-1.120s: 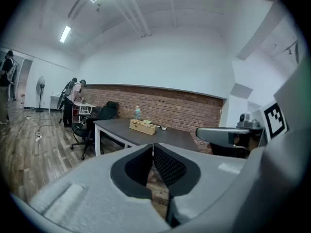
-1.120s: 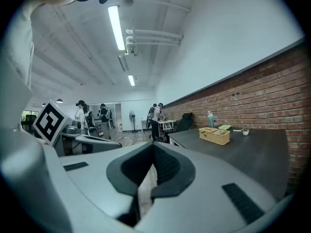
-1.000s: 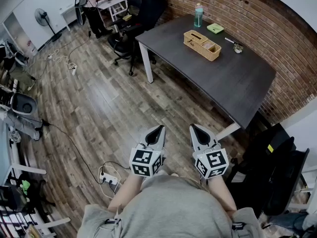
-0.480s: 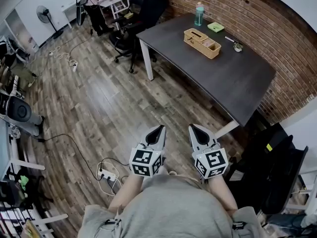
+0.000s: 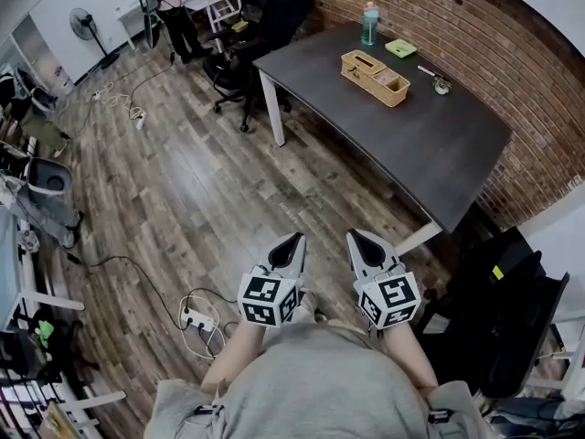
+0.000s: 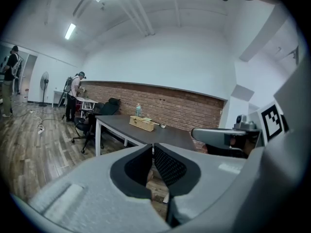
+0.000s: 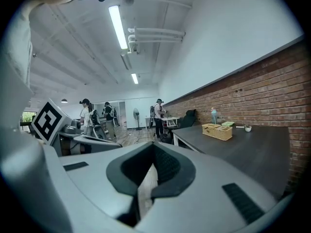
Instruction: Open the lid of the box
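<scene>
Far to the left of the dark surface (image 5: 411,144), a standing fan (image 5: 80,21) is by the white wall, and a power strip (image 5: 196,321) lies on the wood floor (image 5: 183,190) with its cable trailing, well short of the surface's near end. Black office chairs (image 5: 247,39) crowd just off the surface's left end. The person stands back from the surface's near corner with both tools held out in front, side by side and apart. The left gripper (image 5: 297,236) has its jaws closed tight with nothing between them, and the right gripper (image 5: 352,234) is the same, jaws pressed together and empty. Both are well clear of the surface and touch nothing. The tan box (image 5: 375,78) sits on the far part of the surface, towards the brick wall (image 5: 512,71). A bottle (image 5: 368,26) stands beyond it at the surface's far end, with a small green item (image 5: 398,49) just beside the box and a small cup (image 5: 441,86) further right. Another black chair (image 5: 512,309) stands past the surface's near right corner.
</scene>
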Motion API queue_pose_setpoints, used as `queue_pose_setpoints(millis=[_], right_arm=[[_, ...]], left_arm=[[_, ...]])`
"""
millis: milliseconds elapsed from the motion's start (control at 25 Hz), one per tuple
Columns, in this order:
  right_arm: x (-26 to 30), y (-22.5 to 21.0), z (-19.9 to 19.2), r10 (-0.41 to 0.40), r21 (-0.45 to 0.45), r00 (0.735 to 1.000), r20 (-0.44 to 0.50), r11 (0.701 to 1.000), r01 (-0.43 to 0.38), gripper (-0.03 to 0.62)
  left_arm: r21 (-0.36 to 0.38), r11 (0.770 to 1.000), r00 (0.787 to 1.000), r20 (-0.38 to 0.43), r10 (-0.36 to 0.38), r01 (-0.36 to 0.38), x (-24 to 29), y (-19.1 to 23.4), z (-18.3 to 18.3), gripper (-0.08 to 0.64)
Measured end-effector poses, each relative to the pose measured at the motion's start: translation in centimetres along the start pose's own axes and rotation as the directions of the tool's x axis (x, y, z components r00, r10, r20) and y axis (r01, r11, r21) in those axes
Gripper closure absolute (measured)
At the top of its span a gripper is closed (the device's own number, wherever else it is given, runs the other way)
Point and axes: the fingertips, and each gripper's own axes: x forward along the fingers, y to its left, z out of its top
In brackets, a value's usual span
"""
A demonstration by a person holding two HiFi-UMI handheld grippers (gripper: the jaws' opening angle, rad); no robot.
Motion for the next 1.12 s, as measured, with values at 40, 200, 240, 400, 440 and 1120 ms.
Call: queue_pose_setpoints(millis=[40, 200, 240, 400, 440, 1120], right_arm=[[0.2, -0.1, 0.0, -0.001, 0.002, 1.000, -0.003, 1.000, 0.001, 0.591], [1.0, -0.8, -0.4, -0.010, 0.008, 1.000, -0.016, 1.000, 0.010, 0.589], [1.3, -1.0, -0.6, -0.012, 0.012, 1.000, -0.018, 1.000, 0.012, 0.590], [2.7, -2.5, -0.8, -0.023, 0.037, 1.000, -0.021, 0.999, 0.024, 0.589], [3.2, -2.9, -0.8, -0.026, 0.043, 0.999, -0.022, 0.999, 0.027, 0.588], [16.9, -9.5, 3.4, -0.076, 0.050, 0.997, -0.025, 0.996, 0.077, 0.492]], left_arm=[[0.000, 1.000, 1.000, -0.001, -0.002, 0.002, 0.1, 0.1, 0.1, 0.537], [0.003, 1.000, 1.000, -0.001, -0.012, 0.012, 1.0, 0.5, 0.1, 0.535], [0.004, 1.000, 1.000, -0.002, -0.014, 0.014, 1.3, 0.7, 0.1, 0.535], [0.005, 1.000, 1.000, -0.005, -0.024, 0.024, 3.2, 1.6, 0.3, 0.535], [0.006, 1.000, 1.000, -0.006, -0.028, 0.028, 3.8, 1.9, 0.5, 0.535], [0.032, 0.995, 0.995, -0.020, -0.099, 0.099, 14.6, 10.8, 6.8, 0.478]])
